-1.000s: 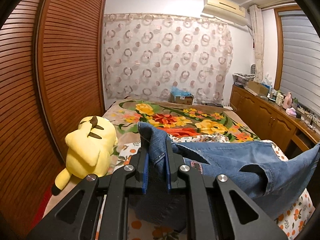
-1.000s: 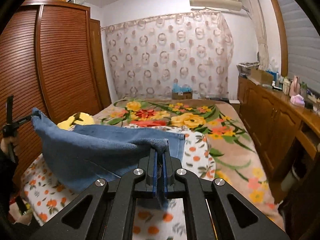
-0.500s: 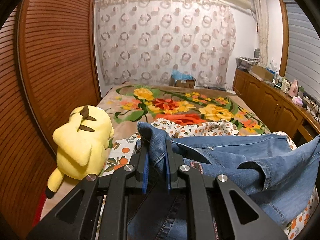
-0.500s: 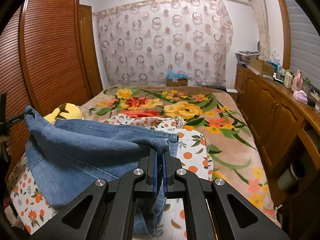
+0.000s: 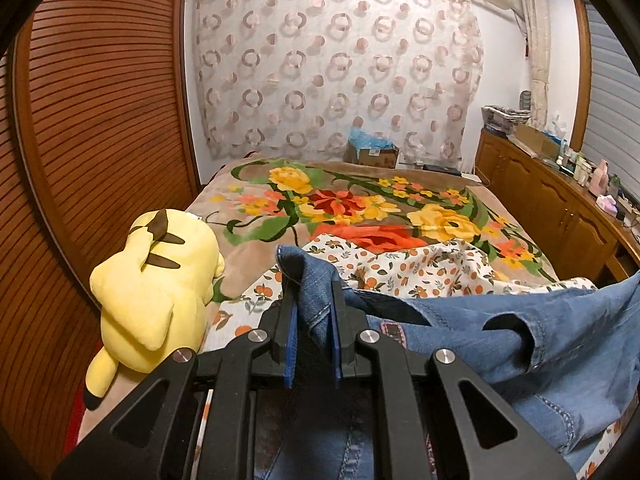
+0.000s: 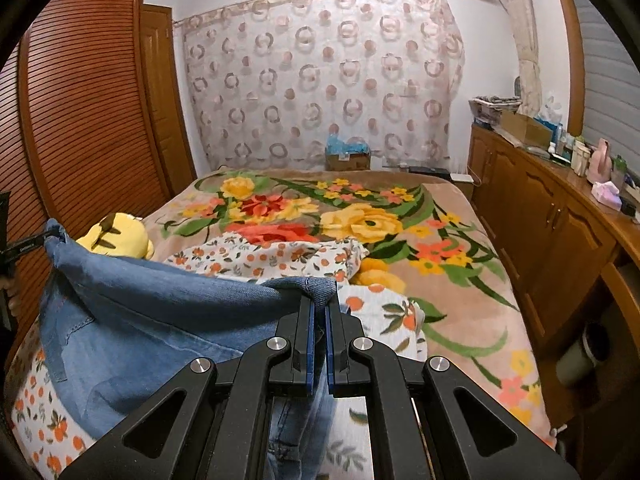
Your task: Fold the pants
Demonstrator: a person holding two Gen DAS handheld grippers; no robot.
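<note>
- Left hand-held gripper [image 5: 314,312]: its blue-padded jaws are clamped on one corner of the jeans [image 5: 560,344]; a fold of denim sticks up between the pads.
- Right hand-held gripper [image 6: 318,320]: jaws nearly together, pinching the other corner of the jeans [image 6: 160,320]; the hem bunches just above the pads.
- Jeans: blue denim, held up between the two grippers over the near end of the bed [image 6: 460,280]; the top edge sags between the grips; the lower part hangs toward the sheet.
- Sheet [image 5: 420,268]: white with small oranges, rumpled, lying on the bed under and behind the jeans.
- Blanket [image 5: 360,208]: tan with large yellow and red flowers, covering the far part of the bed.
- Plush [image 5: 156,284]: yellow, at the bed's left edge, beside the slatted wardrobe [image 5: 100,120].
- Cabinet [image 6: 540,220]: wooden, along the right of the bed; small items on top.
</note>
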